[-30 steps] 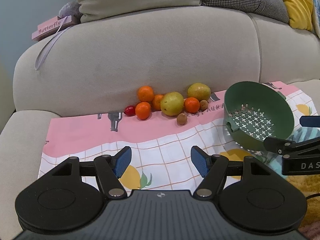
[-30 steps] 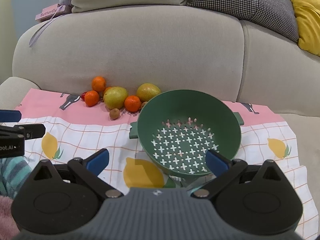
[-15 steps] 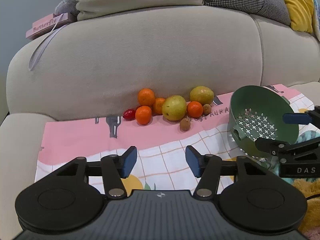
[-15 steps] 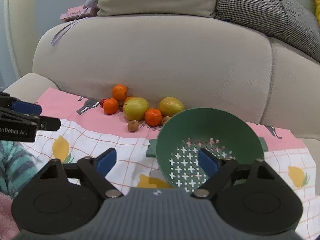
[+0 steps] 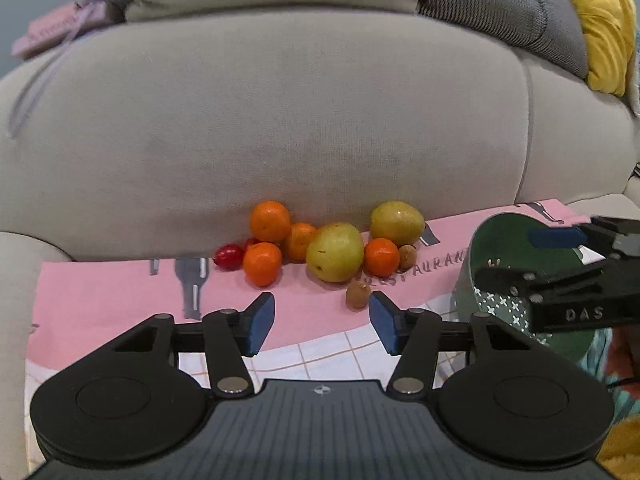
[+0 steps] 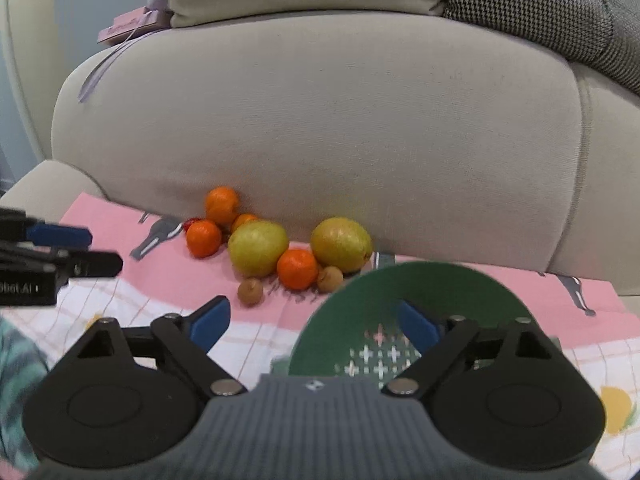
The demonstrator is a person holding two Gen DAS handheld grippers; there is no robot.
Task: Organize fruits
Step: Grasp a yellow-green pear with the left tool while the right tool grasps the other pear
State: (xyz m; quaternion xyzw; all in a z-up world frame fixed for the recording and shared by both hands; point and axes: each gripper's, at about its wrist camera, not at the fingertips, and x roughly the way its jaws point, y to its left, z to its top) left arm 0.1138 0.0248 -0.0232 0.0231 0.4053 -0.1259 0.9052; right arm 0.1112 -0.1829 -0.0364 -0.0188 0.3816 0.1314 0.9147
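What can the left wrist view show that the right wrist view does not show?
Only the left wrist view shows the yellow cushion and the whole red fruit. Only the right wrist view shows the lemon print on the cloth, right of the green colander. Both show the oranges, the two yellow-green fruits, the colander, the sofa backrest, and both open grippers: left gripper, right gripper.

Left tongs (image 5: 322, 324) open, facing fruits (image 5: 335, 252) on cloth (image 5: 112, 292).

Fruits (image 5: 335, 251) piled beside green colander (image 6: 420, 300)
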